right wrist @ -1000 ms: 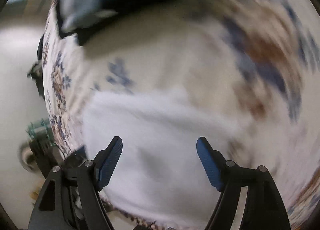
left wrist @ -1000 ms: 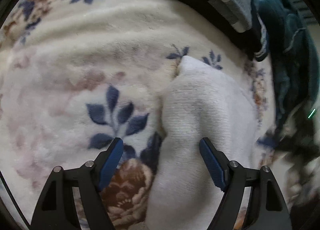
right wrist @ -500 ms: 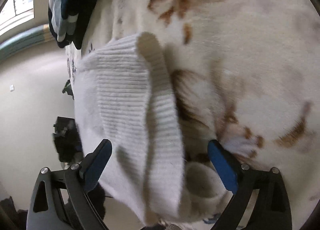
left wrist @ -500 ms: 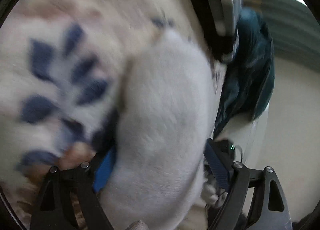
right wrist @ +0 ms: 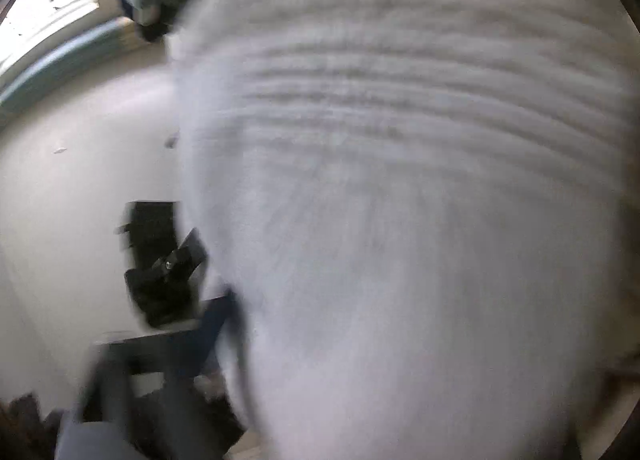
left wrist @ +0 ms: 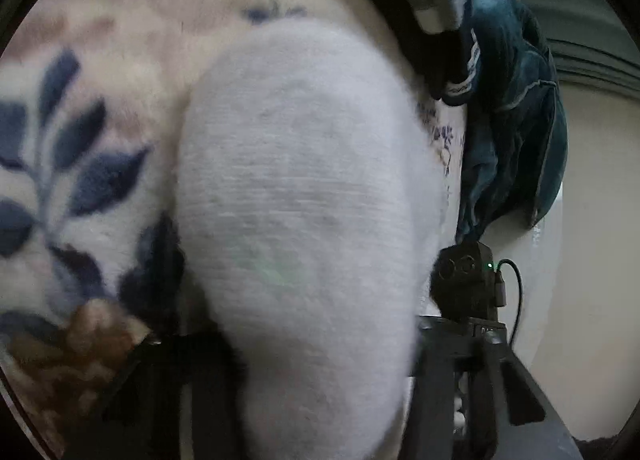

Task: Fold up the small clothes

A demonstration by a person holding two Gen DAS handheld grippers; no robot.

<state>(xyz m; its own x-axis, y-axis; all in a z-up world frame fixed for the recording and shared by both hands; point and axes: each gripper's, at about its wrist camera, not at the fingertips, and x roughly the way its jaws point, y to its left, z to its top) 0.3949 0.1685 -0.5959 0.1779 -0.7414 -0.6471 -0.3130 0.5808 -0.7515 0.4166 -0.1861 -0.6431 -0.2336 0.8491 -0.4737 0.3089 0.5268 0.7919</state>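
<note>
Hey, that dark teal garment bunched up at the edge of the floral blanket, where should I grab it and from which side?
Judging from the left wrist view, take the dark teal crumpled garment by its upper bunched mound, coming from the floral fleece blanket side. Its lower part hangs off the edge, so a pull there would likely drag it off. The white knitted sock fills the near view.

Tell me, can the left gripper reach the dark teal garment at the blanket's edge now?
Probably not directly: the white sock fills the left gripper's jaws and lies before the dark teal garment.
</note>
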